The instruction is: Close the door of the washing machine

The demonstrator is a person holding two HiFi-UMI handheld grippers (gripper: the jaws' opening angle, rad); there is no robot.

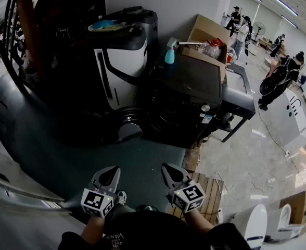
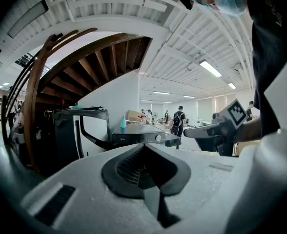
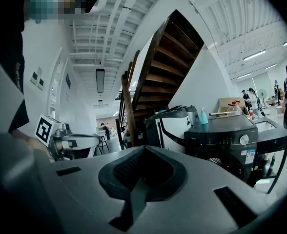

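Note:
The dark front-loading washing machine (image 1: pixel 192 85) stands ahead of me, some way off. Its round door (image 1: pixel 128 129) looks swung open toward the left of the drum opening. Both grippers are held low and near me, short of the machine and touching nothing. My left gripper (image 1: pixel 109 175) is shut and empty, and so is my right gripper (image 1: pixel 168 171). In the left gripper view the washer (image 2: pixel 139 136) sits far beyond the closed jaws, with the right gripper (image 2: pixel 216 130) alongside. The right gripper view shows the washer (image 3: pixel 226 143) at right and the left gripper (image 3: pixel 70 143) at left.
A teal spray bottle (image 1: pixel 169 52) and a cardboard box (image 1: pixel 207 35) rest on the washer. A white-and-black appliance (image 1: pixel 119 56) stands to its left under a wooden staircase, and a dark table (image 1: pixel 240 95) to its right. A wooden pallet (image 1: pixel 209 190) lies near my feet. People stand far back right.

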